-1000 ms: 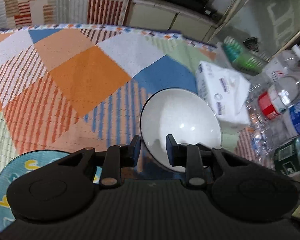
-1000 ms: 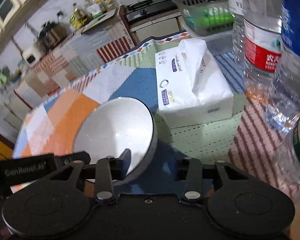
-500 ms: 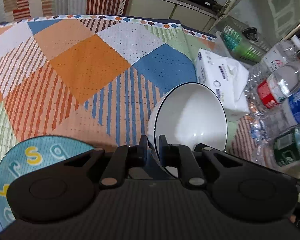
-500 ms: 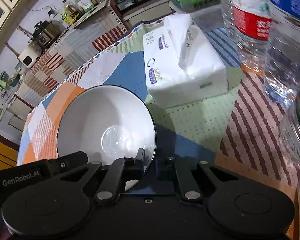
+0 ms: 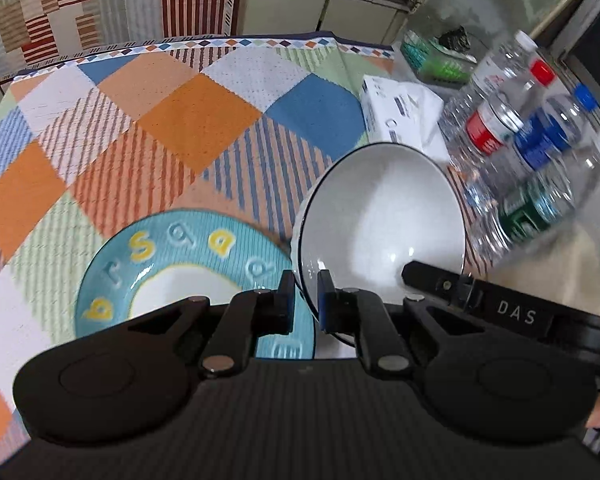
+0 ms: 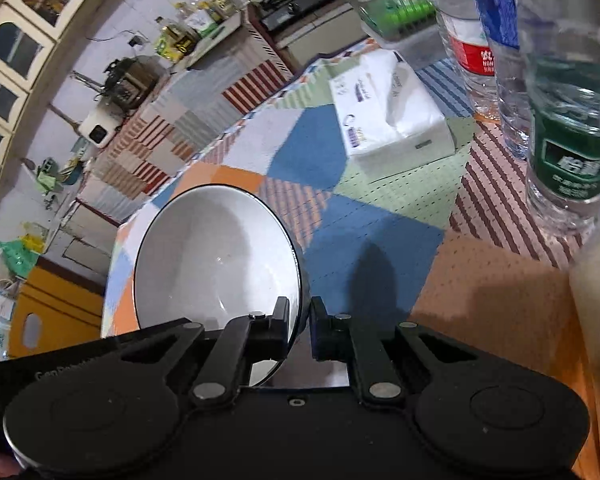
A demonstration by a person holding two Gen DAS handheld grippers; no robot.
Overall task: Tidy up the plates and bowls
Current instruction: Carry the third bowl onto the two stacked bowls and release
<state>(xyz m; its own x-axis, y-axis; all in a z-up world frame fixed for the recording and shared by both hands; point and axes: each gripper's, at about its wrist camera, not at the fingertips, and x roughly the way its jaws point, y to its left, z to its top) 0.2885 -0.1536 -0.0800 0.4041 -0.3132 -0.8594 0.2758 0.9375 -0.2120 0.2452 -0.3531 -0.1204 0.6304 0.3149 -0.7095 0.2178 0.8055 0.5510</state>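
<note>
One white bowl [image 5: 380,216] hangs tilted over the counter's near edge, both my left gripper [image 5: 303,298] and right gripper [image 6: 299,322] pinching its rim, so I'd level it, keep both jaws clamped, and lower it centred onto the one teal plate [image 5: 188,248], clear of four bottles [image 5: 516,128] and one tissue pack [image 6: 384,108].

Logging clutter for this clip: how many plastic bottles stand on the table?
4, clustered at the table's right edge beyond the tissue pack: white-capped bottle, red-label bottle, blue-label bottle, green-label bottle. Blur there may hide more.
</note>
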